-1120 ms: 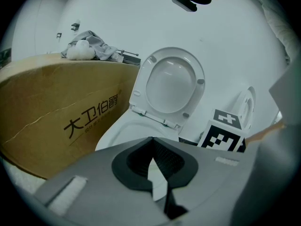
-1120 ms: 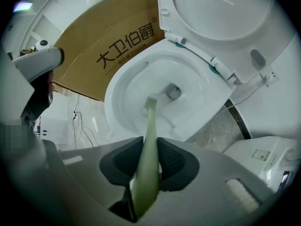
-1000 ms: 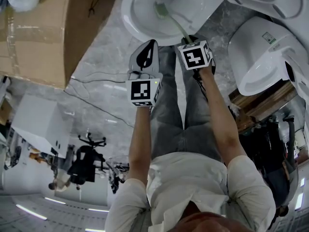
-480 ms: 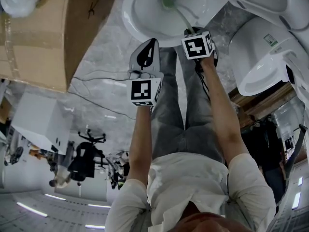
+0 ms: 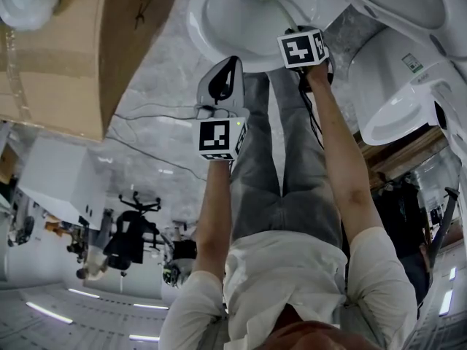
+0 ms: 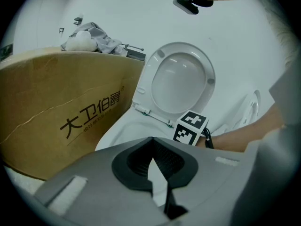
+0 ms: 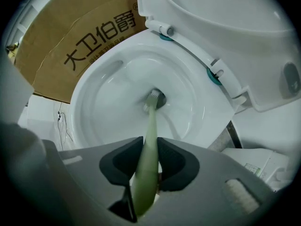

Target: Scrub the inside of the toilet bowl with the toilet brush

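Two jaws of the right gripper (image 7: 149, 163) are pressing on the pale green handle of the toilet brush (image 7: 146, 140), one pad on each side, so the brush is being held firmly. The left gripper (image 6: 153, 160) is hanging outside the bowl near its front rim, jaws together with nothing between them, and is taking no part in the scrubbing.

The handle is running forward and down from the right gripper into the toilet bowl (image 7: 106, 102). The bristle head is sitting at the very bottom, in the dark drain opening (image 7: 159, 99). Judging from this, the scrubbing is under way but is working only the deepest spot.

To do it well, the head is probably needing to sweep up the white walls in circles, bristles pressed flat against the porcelain, and to reach under the rim all round. Hard twisting could turn the slim handle between the pads, so steady, moderate pressure is looking wiser.

Beyond the bowl's back edge the lid (image 7: 225, 22) is standing raised, clear of the strokes, and a cardboard box (image 7: 89, 36) is standing just beside the bowl.
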A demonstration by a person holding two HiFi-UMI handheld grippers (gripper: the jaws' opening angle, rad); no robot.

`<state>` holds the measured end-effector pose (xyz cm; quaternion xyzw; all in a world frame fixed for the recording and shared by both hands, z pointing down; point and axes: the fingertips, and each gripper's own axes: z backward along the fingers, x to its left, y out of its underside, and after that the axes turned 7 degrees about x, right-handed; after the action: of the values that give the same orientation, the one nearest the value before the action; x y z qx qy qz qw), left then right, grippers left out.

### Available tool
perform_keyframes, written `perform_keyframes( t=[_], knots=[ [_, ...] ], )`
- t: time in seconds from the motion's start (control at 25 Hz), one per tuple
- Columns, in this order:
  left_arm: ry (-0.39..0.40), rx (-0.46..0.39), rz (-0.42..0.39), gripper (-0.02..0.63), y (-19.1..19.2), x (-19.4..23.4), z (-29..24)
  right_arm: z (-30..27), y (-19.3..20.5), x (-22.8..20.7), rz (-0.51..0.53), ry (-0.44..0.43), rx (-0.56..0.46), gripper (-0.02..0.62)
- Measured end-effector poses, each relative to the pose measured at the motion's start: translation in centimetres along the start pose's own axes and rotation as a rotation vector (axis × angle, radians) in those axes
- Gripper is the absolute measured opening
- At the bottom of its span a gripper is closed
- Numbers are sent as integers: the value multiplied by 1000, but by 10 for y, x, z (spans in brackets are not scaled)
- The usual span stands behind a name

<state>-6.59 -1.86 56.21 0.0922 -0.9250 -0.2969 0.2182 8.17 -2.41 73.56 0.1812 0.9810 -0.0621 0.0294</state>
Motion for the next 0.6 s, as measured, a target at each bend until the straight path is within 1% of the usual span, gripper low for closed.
perform_keyframes(
  t=[0.28, 0.44, 0.6],
  knots=[
    [5, 3, -1, 18, 1, -3, -2, 0, -15, -11, 6, 4, -3, 98],
    [1, 6, -11, 18, 1, -1, -2, 7, -8, 0, 14, -5, -20, 100],
    [-11, -1, -13, 18, -1, 1, 0, 14, 8, 13, 21, -13, -25, 100]
  ],
)
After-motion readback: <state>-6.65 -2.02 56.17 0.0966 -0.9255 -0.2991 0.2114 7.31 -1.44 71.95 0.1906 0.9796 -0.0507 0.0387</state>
